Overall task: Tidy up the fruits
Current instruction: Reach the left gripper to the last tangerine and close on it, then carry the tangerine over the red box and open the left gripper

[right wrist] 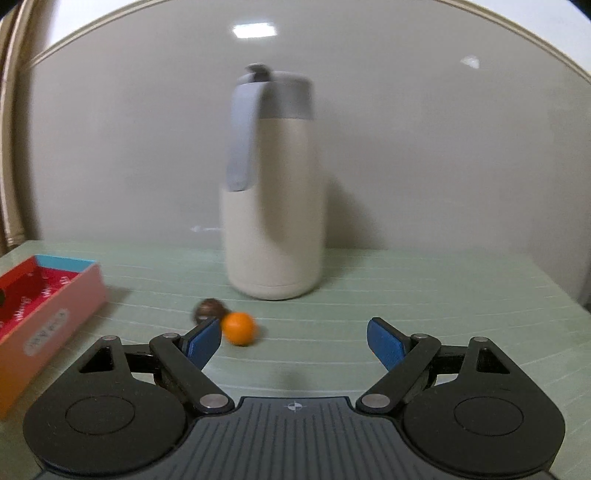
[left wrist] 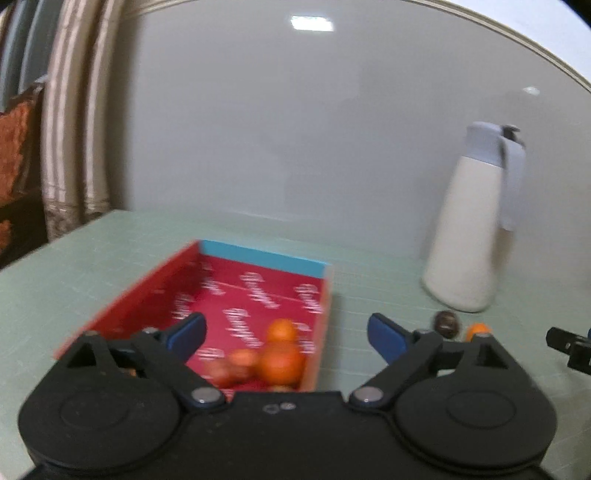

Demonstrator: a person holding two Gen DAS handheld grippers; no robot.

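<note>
Small round orange fruit [right wrist: 239, 328], no long axis: on green mat, just beyond right gripper [right wrist: 293, 341]'s left fingertip [right wrist: 203, 341], outside the spread, empty jaws; left gripper [left wrist: 286, 338] likewise agape.

A: Plain glossy grey wall panel [right wrist: 443, 166] right across the back, and there's a rectangular ceiling-light reflection [right wrist: 255, 30] shining high on it.

B: Pale trim moulding [left wrist: 517, 40] arcs along its upper edge. Down low, the pale green gridded tabletop [right wrist: 406, 295] runs up to the wall.

A: Far left, beige striped curtains [left wrist: 70, 129] hang down.

B: Beside them, an orange patterned cushion [left wrist: 16, 147], blurred at the frame's edge.
</note>
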